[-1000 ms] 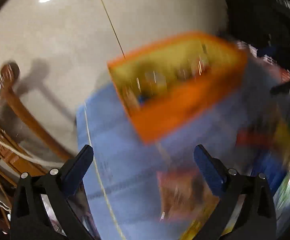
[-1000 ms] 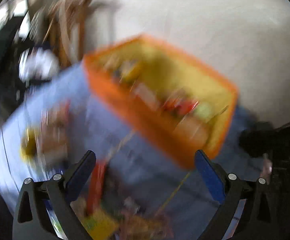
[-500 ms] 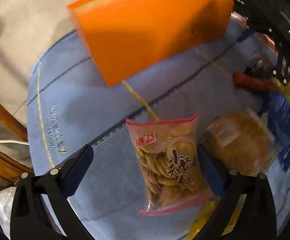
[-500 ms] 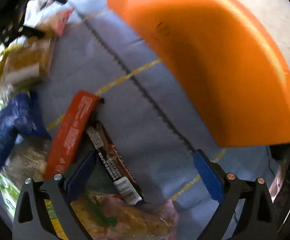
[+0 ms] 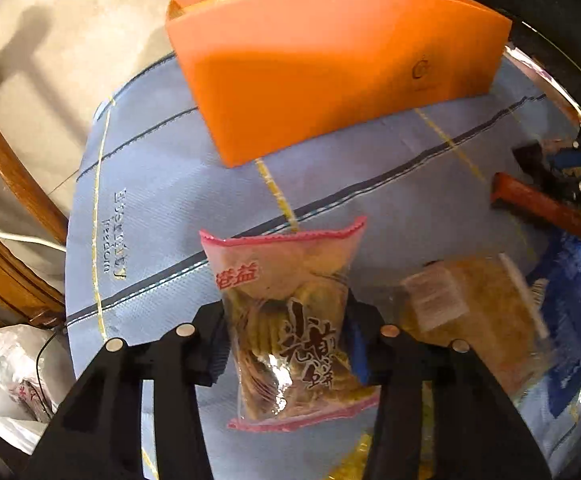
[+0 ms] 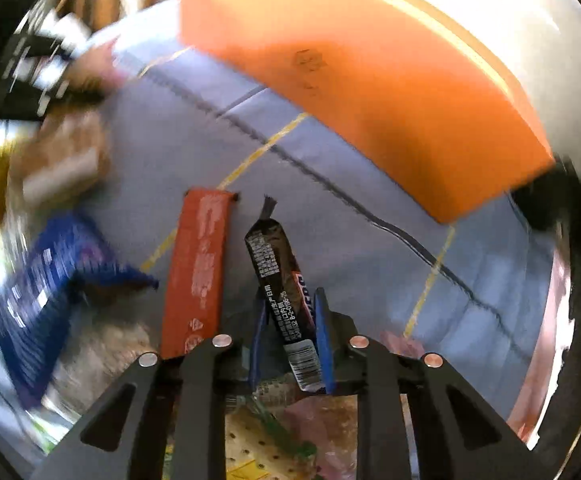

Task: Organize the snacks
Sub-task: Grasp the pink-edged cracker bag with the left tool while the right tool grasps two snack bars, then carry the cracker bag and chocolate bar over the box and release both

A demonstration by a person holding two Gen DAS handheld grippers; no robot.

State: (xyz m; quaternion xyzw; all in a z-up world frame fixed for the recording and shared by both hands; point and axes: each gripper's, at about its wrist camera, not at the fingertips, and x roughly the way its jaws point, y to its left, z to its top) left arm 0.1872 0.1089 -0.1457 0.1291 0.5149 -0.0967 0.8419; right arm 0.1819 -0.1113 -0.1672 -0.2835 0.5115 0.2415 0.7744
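An orange box (image 5: 330, 64) stands at the far side of a blue cloth (image 5: 150, 216); it also shows in the right wrist view (image 6: 370, 92). My left gripper (image 5: 288, 340) is shut on a pink-edged clear bag of crackers (image 5: 290, 320). My right gripper (image 6: 290, 340) is shut on a dark brown chocolate bar (image 6: 280, 288), which points away toward the box. A long red-orange snack pack (image 6: 196, 272) lies just left of the bar.
A clear bag of brown snacks (image 5: 474, 312), a blue packet (image 5: 570, 288) and the red pack (image 5: 538, 204) lie right of the crackers. More packets (image 6: 274, 432) lie under the right gripper. A wooden chair (image 5: 6, 184) and a white plastic bag (image 5: 10, 384) are at the left.
Both grippers dropped toward the cloth and closed. The left one closed on the cracker bag, the right one on the chocolate bar. Both were open half a second ago.
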